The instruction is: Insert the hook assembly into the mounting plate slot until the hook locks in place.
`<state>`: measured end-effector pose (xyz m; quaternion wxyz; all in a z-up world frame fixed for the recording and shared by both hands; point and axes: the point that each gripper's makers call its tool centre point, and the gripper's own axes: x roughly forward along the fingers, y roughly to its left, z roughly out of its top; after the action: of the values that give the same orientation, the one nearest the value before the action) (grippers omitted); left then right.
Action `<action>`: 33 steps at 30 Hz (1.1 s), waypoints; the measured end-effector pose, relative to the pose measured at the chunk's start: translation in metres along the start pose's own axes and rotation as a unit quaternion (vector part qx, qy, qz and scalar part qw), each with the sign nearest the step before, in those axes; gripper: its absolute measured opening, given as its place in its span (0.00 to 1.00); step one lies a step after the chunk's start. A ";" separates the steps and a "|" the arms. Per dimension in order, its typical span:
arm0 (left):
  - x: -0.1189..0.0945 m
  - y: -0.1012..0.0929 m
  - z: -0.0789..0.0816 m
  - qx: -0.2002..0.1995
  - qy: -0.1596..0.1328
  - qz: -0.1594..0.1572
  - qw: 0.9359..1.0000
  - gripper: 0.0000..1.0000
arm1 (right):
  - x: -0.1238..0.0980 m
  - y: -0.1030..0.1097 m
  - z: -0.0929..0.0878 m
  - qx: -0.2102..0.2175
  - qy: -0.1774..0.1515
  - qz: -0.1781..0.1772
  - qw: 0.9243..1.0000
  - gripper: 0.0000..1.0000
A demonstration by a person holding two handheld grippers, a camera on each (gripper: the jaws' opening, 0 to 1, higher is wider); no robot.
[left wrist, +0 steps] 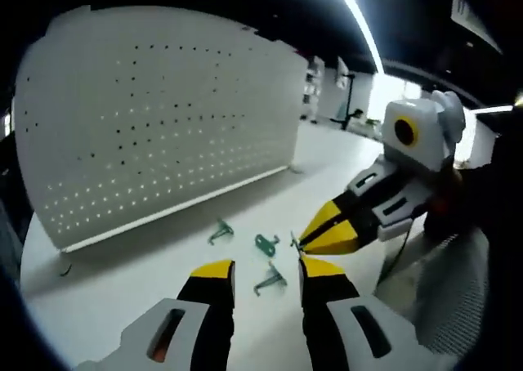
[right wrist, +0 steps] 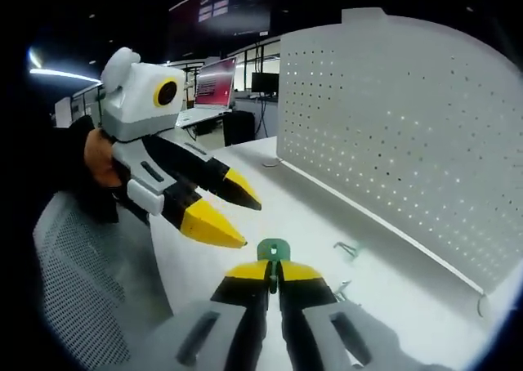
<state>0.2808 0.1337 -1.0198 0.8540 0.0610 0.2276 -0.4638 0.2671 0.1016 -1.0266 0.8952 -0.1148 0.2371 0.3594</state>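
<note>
The white perforated metal mounting plate [left wrist: 155,118] stands upright on the white desk [left wrist: 122,289]. Before it lie three small green metal hooks [left wrist: 221,231]; the left claw [left wrist: 265,274] hovers wide above them. The right claw [right wrist: 274,274] grips a green metal hook assembly [right wrist: 273,249].

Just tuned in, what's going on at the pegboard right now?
A person is working two handheld grippers over a white table. The right gripper is shut on a green hook, held up off the table. The left gripper is open above the table, where three green hooks lie loose. The white pegboard stands upright behind them, and no hook is mounted on the part of it in view.
</note>
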 end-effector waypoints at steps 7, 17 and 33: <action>0.002 0.000 -0.002 0.015 -0.003 0.006 1.000 0.37 | -0.001 -0.002 0.002 0.004 -0.006 -0.004 1.000 0.01; 0.000 0.006 0.003 0.019 -0.012 0.016 1.000 0.34 | -0.008 -0.016 0.010 0.035 -0.032 -0.021 0.999 0.01; -0.002 0.004 0.010 0.028 -0.021 0.015 0.999 0.33 | -0.037 -0.060 0.087 0.007 -0.090 -0.070 0.993 0.01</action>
<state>0.2866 0.1342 -1.0110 0.8635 0.0784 0.1952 -0.4583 0.3148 0.0694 -0.9310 0.9366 -0.0920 0.1496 0.3032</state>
